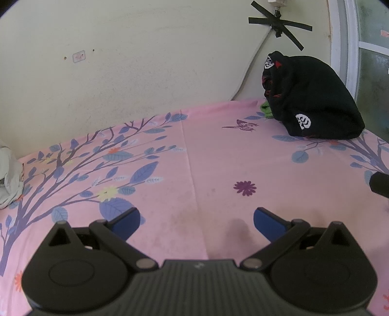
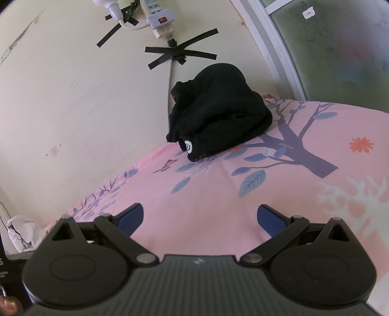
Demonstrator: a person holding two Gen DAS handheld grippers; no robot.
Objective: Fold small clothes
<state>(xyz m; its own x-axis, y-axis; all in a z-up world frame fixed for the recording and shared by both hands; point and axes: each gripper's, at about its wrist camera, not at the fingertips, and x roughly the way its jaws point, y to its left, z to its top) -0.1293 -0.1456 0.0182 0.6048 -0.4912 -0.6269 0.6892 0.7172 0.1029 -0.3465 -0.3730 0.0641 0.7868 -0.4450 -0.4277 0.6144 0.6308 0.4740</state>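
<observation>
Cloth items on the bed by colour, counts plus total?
Black: 1, the bundled black garment by the wall
Green: 1, a green cloth peeking out beside it
White: 1, a crumpled white cloth at the bed's left edge
Total: 3

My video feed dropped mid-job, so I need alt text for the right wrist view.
The right gripper is open and empty above a pink floral bedsheet. A heap of black clothes lies farther ahead on the sheet, close to the cream wall, under a power strip and crossed black tape. A crumpled white cloth shows at the far left.
</observation>
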